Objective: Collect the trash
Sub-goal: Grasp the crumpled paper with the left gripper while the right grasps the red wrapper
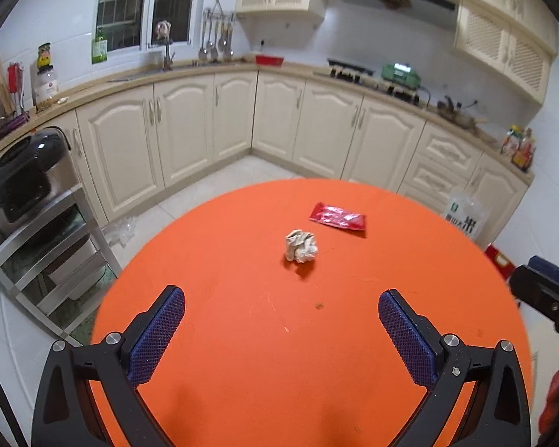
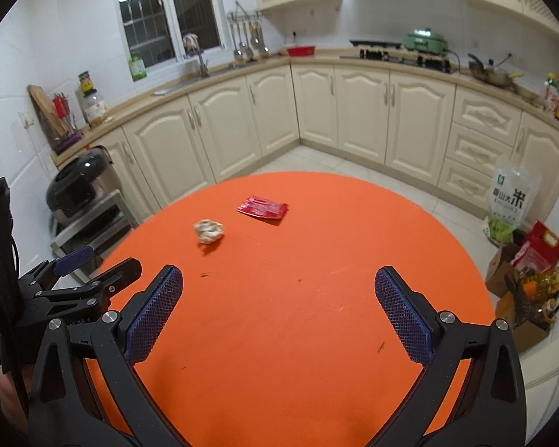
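Observation:
A crumpled ball of white paper [image 1: 300, 246] [image 2: 208, 231] lies near the middle of the round orange table [image 1: 242, 354] [image 2: 316, 335]. Just beyond it lies a flat red wrapper [image 1: 337, 219] [image 2: 262, 206]. My left gripper [image 1: 281, 303] hovers open over the near part of the table, the paper ball straight ahead and well short of its blue pads. My right gripper [image 2: 278, 282] is open too, with nothing between its fingers; both pieces of trash lie ahead and to its left. The left gripper [image 2: 76, 272] also shows at the left edge of the right wrist view.
Cream kitchen cabinets [image 1: 190, 123] run around the far side. A metal rack with a black rice cooker [image 1: 22, 175] stands left of the table. A rice bag [image 2: 508, 201], boxes and bottles [image 2: 529, 283] sit on the floor at the right. A clear plastic bag [image 1: 123, 229] lies on the floor.

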{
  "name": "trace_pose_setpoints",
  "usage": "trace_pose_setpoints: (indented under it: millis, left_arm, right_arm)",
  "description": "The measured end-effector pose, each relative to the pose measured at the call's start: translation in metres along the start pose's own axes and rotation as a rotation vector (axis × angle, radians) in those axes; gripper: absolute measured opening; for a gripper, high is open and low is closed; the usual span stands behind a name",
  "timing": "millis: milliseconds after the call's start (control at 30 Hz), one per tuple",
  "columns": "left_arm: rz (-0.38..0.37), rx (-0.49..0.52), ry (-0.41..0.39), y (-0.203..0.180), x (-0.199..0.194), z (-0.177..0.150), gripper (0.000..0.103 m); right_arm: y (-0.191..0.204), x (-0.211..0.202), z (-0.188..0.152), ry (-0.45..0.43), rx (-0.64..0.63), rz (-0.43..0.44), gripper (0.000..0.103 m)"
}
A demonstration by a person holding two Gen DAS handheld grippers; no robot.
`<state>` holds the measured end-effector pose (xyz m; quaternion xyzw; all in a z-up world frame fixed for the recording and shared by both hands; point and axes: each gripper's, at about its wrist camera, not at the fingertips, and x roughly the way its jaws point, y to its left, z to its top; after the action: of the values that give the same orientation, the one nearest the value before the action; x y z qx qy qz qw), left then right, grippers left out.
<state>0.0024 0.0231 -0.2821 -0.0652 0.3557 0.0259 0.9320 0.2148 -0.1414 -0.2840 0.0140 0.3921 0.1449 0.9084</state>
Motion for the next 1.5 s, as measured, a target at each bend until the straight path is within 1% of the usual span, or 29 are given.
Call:
trace_pose_setpoints:
  millis: [100,200,267,400,467,533,567,600,633,667,700,733,767,800,867,900,933,1000,1033,1100,1167,1200,1233,1267,1300,1333,1367,1433,1500]
  left_arm:
    - [0.014,0.011,0.045,0.006,0.037,0.031,0.102]
    - [0.027,0.027,0.087,-0.004,0.074,0.065,0.102]
    - [0.03,0.038,0.107,-0.013,0.103,0.094,0.102]
    - [0.039,0.077,0.142,-0.025,0.15,0.13,0.099]
    - [0.037,0.091,0.164,-0.027,0.173,0.143,0.093]
    - [0.03,0.097,0.184,-0.026,0.192,0.151,0.073]
    - [0.029,0.093,0.192,-0.025,0.2,0.156,0.068]
    - [0.032,0.097,0.178,-0.025,0.206,0.161,0.066]
    - [0.021,0.097,0.174,-0.025,0.211,0.164,0.056]
    - [0.025,0.099,0.167,-0.024,0.216,0.17,0.053]
    - [0.016,0.097,0.164,-0.022,0.221,0.174,0.036]
    - [0.019,0.098,0.16,-0.021,0.221,0.171,0.027]
    - [0.008,0.095,0.159,-0.019,0.219,0.164,0.027]
    - [-0.005,0.087,0.159,-0.016,0.224,0.169,0.027]
    - [-0.001,0.085,0.149,-0.009,0.223,0.164,0.026]
    - [-0.001,0.076,0.145,-0.004,0.223,0.163,0.026]
    - [0.0,0.065,0.143,-0.001,0.22,0.159,0.026]
    - [0.004,0.041,0.138,0.011,0.217,0.156,0.026]
    - [0.004,0.032,0.137,0.011,0.214,0.151,0.026]
    - [0.001,0.018,0.137,0.015,0.21,0.146,0.026]
    - [-0.006,0.006,0.136,0.016,0.21,0.145,0.026]
    - [-0.011,0.001,0.137,0.016,0.211,0.144,0.026]
    - [-0.014,-0.003,0.137,0.016,0.201,0.132,0.026]
    - [-0.02,-0.007,0.138,0.017,0.199,0.13,0.026]
    - [-0.027,-0.009,0.137,0.019,0.195,0.127,0.026]
    - [-0.031,-0.009,0.135,0.02,0.189,0.124,0.026]
    - [-0.034,-0.008,0.132,0.022,0.184,0.121,0.026]
    - [-0.037,-0.008,0.118,0.026,0.175,0.116,0.027]
    - [-0.036,-0.009,0.109,0.027,0.165,0.109,0.027]
  right_arm:
    - [-0.008,0.028,0.008,0.034,0.004,0.003,0.103]
    - [-0.014,0.062,0.016,0.083,-0.005,0.004,0.103]
    - [-0.018,0.083,0.022,0.108,-0.015,0.014,0.103]
    - [-0.023,0.12,0.035,0.15,-0.04,0.013,0.103]
    - [-0.021,0.134,0.038,0.168,-0.05,0.017,0.103]
    - [-0.021,0.148,0.041,0.182,-0.063,0.019,0.103]
    - [-0.019,0.154,0.044,0.188,-0.069,0.024,0.103]
    - [-0.019,0.16,0.045,0.198,-0.08,0.031,0.103]
    - [-0.017,0.166,0.046,0.204,-0.091,0.036,0.103]
    - [-0.016,0.172,0.048,0.207,-0.104,0.045,0.103]
    - [-0.014,0.177,0.05,0.208,-0.113,0.062,0.103]
    - [-0.011,0.183,0.052,0.212,-0.121,0.081,0.103]
    - [-0.008,0.19,0.054,0.219,-0.138,0.083,0.103]
    - [-0.005,0.194,0.056,0.221,-0.153,0.083,0.103]
    - [0.002,0.206,0.06,0.232,-0.189,0.101,0.102]
    - [0.007,0.216,0.061,0.249,-0.214,0.112,0.098]
    - [0.012,0.22,0.061,0.25,-0.243,0.1,0.098]
    - [0.025,0.223,0.058,0.237,-0.321,0.068,0.096]
    - [0.027,0.221,0.058,0.235,-0.316,0.083,0.093]
    - [0.03,0.217,0.054,0.222,-0.322,0.08,0.09]
    - [0.033,0.213,0.054,0.217,-0.33,0.088,0.081]
    - [0.038,0.208,0.052,0.212,-0.345,0.102,0.07]
    - [0.041,0.207,0.051,0.21,-0.356,0.11,0.058]
    - [0.044,0.206,0.05,0.209,-0.362,0.117,0.053]
    - [0.046,0.203,0.048,0.207,-0.369,0.123,0.043]
    - [0.049,0.201,0.045,0.203,-0.372,0.124,0.037]
    - [0.051,0.2,0.043,0.202,-0.37,0.122,0.035]
    - [0.052,0.199,0.041,0.205,-0.344,0.135,0.025]
    - [0.051,0.194,0.039,0.209,-0.305,0.171,0.016]
